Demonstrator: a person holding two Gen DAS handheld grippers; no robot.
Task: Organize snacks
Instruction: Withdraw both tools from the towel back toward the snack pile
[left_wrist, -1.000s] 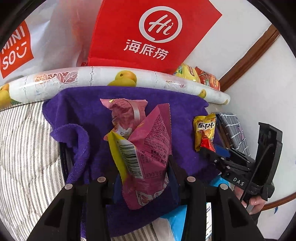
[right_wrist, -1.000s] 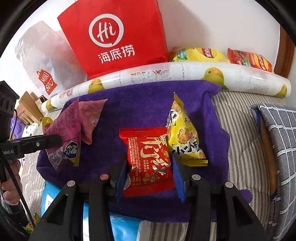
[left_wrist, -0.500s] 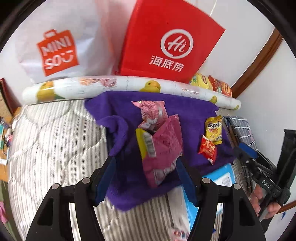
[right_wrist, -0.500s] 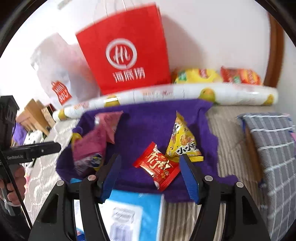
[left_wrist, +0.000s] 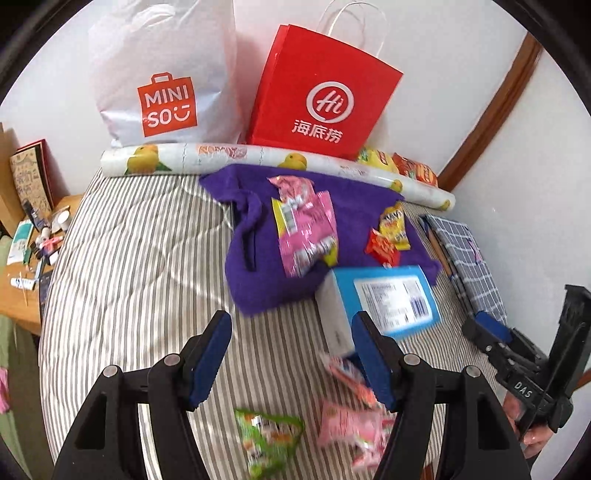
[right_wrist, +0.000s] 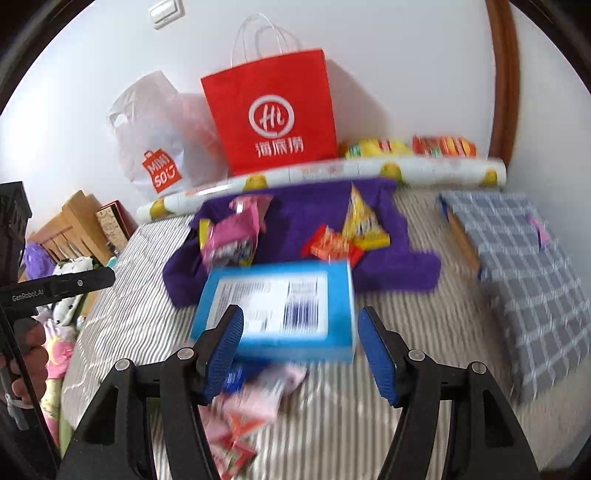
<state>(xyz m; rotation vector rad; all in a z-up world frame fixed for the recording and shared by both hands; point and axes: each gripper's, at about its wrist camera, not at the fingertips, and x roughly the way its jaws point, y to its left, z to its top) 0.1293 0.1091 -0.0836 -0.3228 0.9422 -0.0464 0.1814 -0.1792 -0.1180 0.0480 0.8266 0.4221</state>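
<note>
The snacks lie in two groups on a striped bed (left_wrist: 140, 258). On a purple towel (left_wrist: 258, 273) near the wall rest two pink packets (left_wrist: 306, 229), overlapping so their edges are hard to separate, and to their right a yellow packet (left_wrist: 395, 225) touching a small red packet (left_wrist: 382, 249); their print is too small to read. Just in front of the towel sits a blue box (right_wrist: 280, 306) with a white label, blurred in the right wrist view. Nearer the cameras, a green packet (left_wrist: 267, 435) and several pink and red packets (left_wrist: 354, 421) lie loose on the bed, smeared by motion and partly hidden behind the fingers. The left gripper (left_wrist: 291, 354) has its fingers spread apart with nothing between them, over bare bedding; the right gripper (right_wrist: 301, 354) likewise stands parted and empty, the box behind its gap. Each gripper shows at the edge of the other's view, cut off, with part of a hand (right_wrist: 33, 354) on its handle. Against the wall stand a red paper bag (left_wrist: 321, 96) and a white Miniso bag (left_wrist: 166, 74), behind a fruit-printed roll (left_wrist: 258, 157); more snack bags (right_wrist: 410, 146) are half hidden behind that roll. A checked cushion (right_wrist: 524, 266) lies at the right.
</note>
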